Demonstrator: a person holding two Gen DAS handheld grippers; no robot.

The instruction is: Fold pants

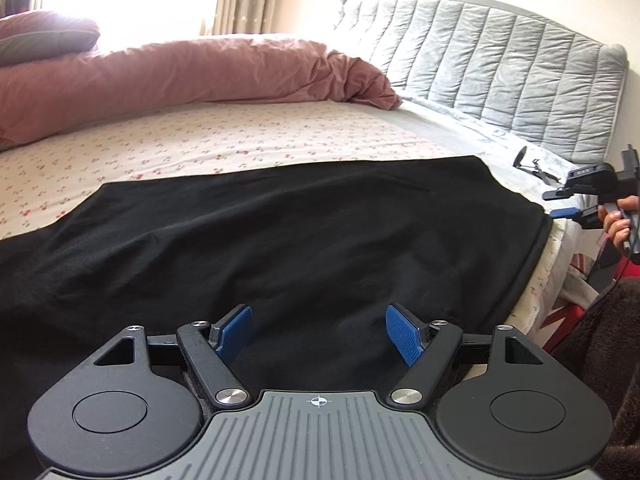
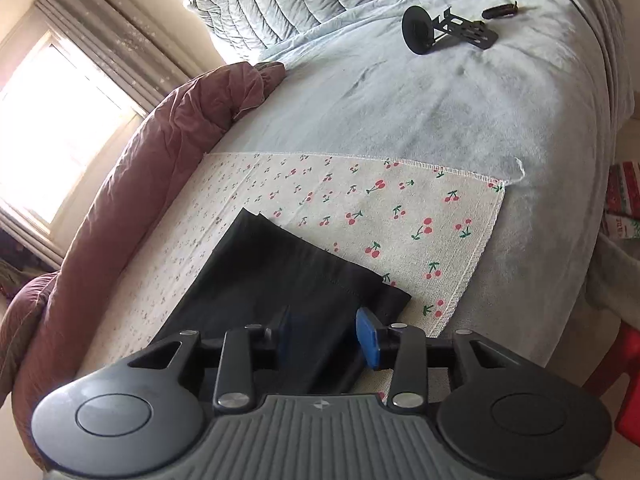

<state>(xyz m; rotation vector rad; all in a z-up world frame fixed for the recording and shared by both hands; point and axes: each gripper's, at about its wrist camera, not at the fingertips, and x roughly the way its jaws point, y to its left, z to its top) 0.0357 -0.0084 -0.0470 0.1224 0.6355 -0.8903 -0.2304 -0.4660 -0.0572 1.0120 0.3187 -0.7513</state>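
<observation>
The black pants (image 1: 260, 232) lie spread flat across the cherry-print sheet (image 1: 200, 140) on the bed. My left gripper (image 1: 319, 334) is open just above the near part of the pants, holding nothing. In the right wrist view the hem end of the pants (image 2: 304, 280) lies on the cherry-print sheet (image 2: 400, 216). My right gripper (image 2: 328, 338) is open with its jaws on either side of the fabric near the hem corner. The right gripper also shows in the left wrist view (image 1: 560, 202) at the pants' far right edge.
A rolled pink duvet (image 1: 180, 76) runs along the far side of the bed. A grey quilted headboard (image 1: 500, 64) stands at the right. A small black stand (image 2: 444, 32) lies on the grey blanket (image 2: 400, 100). The bed edge drops at the right, with a red object (image 2: 628, 364) below.
</observation>
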